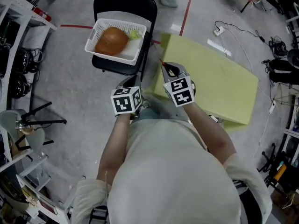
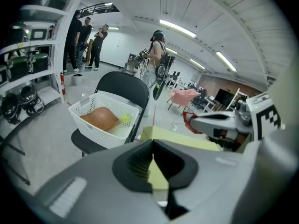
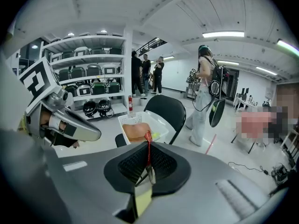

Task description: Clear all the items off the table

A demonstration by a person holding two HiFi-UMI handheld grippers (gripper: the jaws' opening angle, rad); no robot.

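Observation:
The yellow-green table [image 1: 219, 78] shows a bare top. My right gripper [image 1: 169, 69] hovers over its near left corner, shut on a thin red item [image 3: 148, 150] with a silvery end; the red tip [image 1: 163, 64] pokes out past the jaws. My left gripper [image 1: 127, 83] hangs just left of it, beside the table, shut with nothing between its jaws [image 2: 152, 141]. On a black chair [image 1: 124, 3] left of the table sits a white basket [image 1: 100, 29]. It holds a brown rounded item [image 1: 111, 41] and a small yellow-green thing [image 1: 135, 34].
Metal shelves [image 1: 14, 55] with gear line the left side. Cables and a power strip [image 1: 217, 31] lie on the floor right of the table. A red tape line [image 1: 187, 8] runs across the floor. Several people stand farther off, one [image 3: 205, 92] near the chair.

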